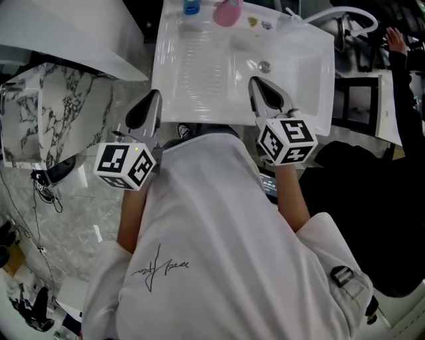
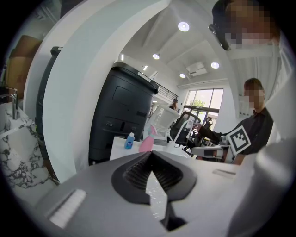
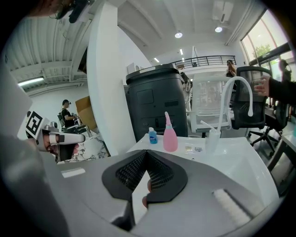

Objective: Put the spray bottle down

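Observation:
The pink spray bottle [image 1: 228, 12] stands upright on the far rim of the white sink [image 1: 199, 60], and neither gripper touches it. In the right gripper view the spray bottle [image 3: 169, 136] stands well beyond the jaws. It shows small in the left gripper view as a pink bottle [image 2: 147, 142]. My left gripper [image 1: 154, 95] hangs at the sink's near left edge, shut and empty. My right gripper [image 1: 254, 81] reaches over the basin's near edge, with its jaws together and nothing between them.
A small blue bottle [image 1: 192, 6] stands just left of the spray bottle. A curved white faucet [image 3: 238, 99] rises at the sink's right. A big black bin [image 3: 157, 102] stands behind. A marble counter [image 1: 53, 113] lies left, and a person's dark sleeve [image 1: 398, 66] is at right.

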Tool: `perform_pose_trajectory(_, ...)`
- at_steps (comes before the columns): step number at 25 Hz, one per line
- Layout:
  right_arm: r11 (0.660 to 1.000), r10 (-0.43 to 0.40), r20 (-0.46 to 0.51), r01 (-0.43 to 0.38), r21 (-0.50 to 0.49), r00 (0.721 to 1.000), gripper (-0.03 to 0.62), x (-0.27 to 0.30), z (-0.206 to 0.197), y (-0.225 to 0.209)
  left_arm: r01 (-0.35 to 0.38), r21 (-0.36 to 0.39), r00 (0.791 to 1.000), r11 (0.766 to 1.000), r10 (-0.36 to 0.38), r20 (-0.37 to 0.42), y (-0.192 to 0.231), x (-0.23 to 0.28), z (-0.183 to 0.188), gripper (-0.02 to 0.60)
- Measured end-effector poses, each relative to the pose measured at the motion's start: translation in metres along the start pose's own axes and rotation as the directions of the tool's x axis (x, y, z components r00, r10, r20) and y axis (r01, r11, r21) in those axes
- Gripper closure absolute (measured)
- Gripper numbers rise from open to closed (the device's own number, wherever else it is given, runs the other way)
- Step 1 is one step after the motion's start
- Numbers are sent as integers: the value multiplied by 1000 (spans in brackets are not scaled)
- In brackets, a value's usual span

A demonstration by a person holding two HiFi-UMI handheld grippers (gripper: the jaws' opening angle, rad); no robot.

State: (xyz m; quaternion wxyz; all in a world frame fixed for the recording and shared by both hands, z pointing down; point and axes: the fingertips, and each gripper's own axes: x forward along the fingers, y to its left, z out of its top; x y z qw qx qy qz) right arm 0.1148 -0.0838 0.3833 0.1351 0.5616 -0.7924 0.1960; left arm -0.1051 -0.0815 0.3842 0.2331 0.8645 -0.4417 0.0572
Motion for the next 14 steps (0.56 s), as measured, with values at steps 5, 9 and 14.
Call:
perform_pose_trajectory(5, 1000, -6, -4, 6, -3, 1000, 599, -2, -1, -1, 6, 6, 1000, 1000, -6, -2, -5, 1, 0, 531)
perform_pose_trajectory(9, 1000, -6, -5, 6, -4, 1000, 599, -3, 0, 0, 13, 6, 1000, 1000, -13, -3, -7, 2, 1, 531)
perform_pose_trajectory(14, 1000, -3, -7, 3, -4, 1000, 599, -1, 0, 1, 10, 5, 1000, 1000, -10, -1, -5, 1, 2, 531)
